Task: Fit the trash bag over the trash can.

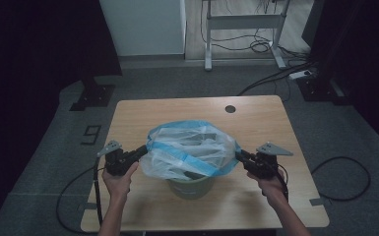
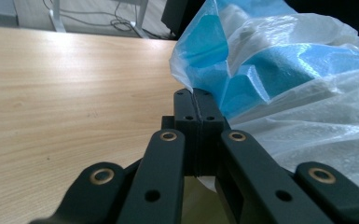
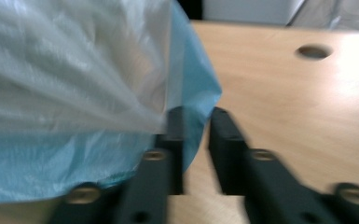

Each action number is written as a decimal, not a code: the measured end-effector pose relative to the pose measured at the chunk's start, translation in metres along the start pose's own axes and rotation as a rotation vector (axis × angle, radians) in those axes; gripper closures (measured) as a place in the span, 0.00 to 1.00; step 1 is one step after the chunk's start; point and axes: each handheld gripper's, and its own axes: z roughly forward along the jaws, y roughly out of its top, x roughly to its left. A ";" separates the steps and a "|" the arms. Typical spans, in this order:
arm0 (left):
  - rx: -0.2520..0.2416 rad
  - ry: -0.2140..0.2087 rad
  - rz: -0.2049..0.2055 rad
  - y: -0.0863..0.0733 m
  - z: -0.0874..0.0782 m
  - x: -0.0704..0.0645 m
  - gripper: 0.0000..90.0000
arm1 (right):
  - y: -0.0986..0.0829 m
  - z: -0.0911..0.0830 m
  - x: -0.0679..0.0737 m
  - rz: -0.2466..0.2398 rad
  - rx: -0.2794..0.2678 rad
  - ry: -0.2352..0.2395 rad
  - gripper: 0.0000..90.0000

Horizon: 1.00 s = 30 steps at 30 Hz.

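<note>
Here, the left gripper (image 2: 196, 100): jaws pressed together on the blue hem of the bag (image 1: 189, 147), at the bag's left side. In the high view it (image 1: 140, 153) sits just left of the bag, held by the left hand (image 1: 119, 181).

Right gripper (image 3: 198, 123): jaws a little apart, with the blue edge of the bag (image 3: 74, 93) hanging in the gap; this view is blurred, and whether the plastic is pinched cannot be told. In the high view it (image 1: 239, 156) touches the bag's right side, held by the right hand (image 1: 271, 188).

Bag: clear plastic with a blue rim band, stretched between the two grippers over a pale green bin (image 1: 191, 187), which stands near the front middle of the table (image 1: 187, 110).

Table: light wood, with a round cable hole (image 1: 230, 108) near the far edge. Bare surface lies all round the bin, widest toward the far edge; the grippers are well inside the side edges.

Floor: grey, with cables (image 1: 342, 182) at the right and a "9" mark (image 1: 91, 133) at the left. No other writing can be read.
</note>
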 end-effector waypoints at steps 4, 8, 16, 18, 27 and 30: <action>-0.005 -0.003 0.006 0.002 -0.003 -0.002 0.99 | 0.008 -0.018 0.005 -0.001 -0.068 -0.009 0.59; -0.018 -0.010 0.014 0.004 -0.006 -0.004 0.99 | 0.018 -0.040 0.015 -0.016 -0.113 0.023 0.55; -0.035 -0.010 0.034 0.005 -0.011 -0.009 0.99 | 0.036 -0.054 0.054 -0.094 -0.100 0.209 0.49; -0.039 -0.011 0.038 0.005 -0.013 -0.010 0.99 | 0.039 -0.051 0.065 -0.107 -0.085 0.253 0.49; -0.043 -0.016 0.048 0.009 -0.014 -0.013 0.99 | 0.045 -0.025 0.098 -0.163 -0.027 0.366 0.51; -0.044 -0.013 0.052 0.010 -0.015 -0.014 0.99 | 0.044 -0.023 0.104 -0.194 -0.037 0.395 0.63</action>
